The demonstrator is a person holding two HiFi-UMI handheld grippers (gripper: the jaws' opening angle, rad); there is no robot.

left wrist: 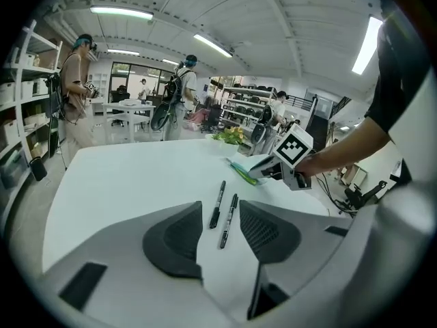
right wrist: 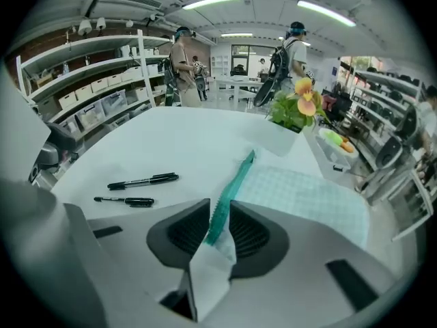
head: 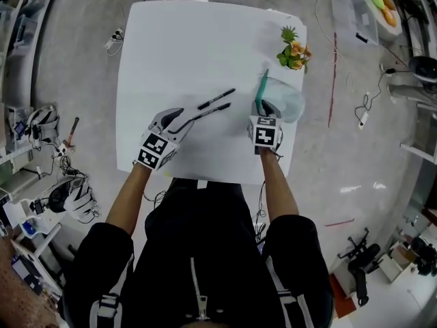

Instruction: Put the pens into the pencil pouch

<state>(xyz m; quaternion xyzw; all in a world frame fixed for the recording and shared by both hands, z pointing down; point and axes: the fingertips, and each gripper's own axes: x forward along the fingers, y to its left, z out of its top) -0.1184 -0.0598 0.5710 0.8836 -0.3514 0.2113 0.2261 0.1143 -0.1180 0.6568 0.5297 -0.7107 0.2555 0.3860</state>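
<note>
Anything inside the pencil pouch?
No pen shows through the translucent pencil pouch; both pens lie outside on the table. The end at the right gripper, clamped on its green zipper edge, is covered.

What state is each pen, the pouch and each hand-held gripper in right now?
pencil pouch: lying on the table, zipper edge pinched.
far pen: lying on table, outside pencil pouch, ungripped.
near pen: the same, alongside it.
left hand-held gripper: open, empty, pens just ahead.
right hand-held gripper: shut on pencil pouch's zipper edge.
</note>
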